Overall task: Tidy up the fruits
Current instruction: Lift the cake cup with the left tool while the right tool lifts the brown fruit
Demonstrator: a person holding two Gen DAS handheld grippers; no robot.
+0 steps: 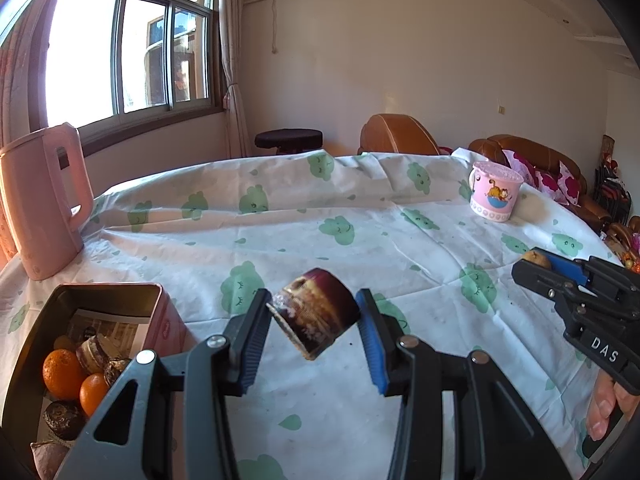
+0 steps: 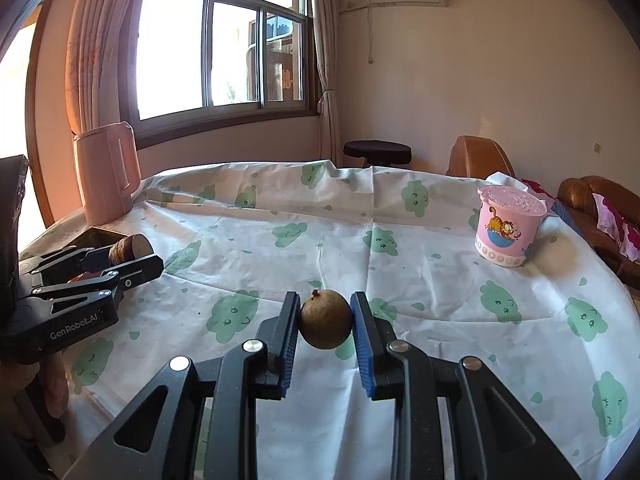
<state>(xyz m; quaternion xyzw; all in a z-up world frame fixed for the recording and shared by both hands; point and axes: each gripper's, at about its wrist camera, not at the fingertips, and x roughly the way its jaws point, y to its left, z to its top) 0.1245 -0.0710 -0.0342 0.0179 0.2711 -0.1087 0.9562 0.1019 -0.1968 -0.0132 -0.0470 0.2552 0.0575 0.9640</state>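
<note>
My left gripper is shut on a dark brown and purple chunk of fruit with a cut face, held above the table; it also shows at the left of the right wrist view. My right gripper is shut on a small round brown fruit, held above the cloth; it also shows at the right of the left wrist view. A pink tin box at lower left holds oranges, dark fruits and a leaflet.
A pink kettle stands at the table's far left. A pink lidded cartoon cup stands at the far right. The table wears a white cloth with green prints. Brown leather sofa and a dark stool sit behind.
</note>
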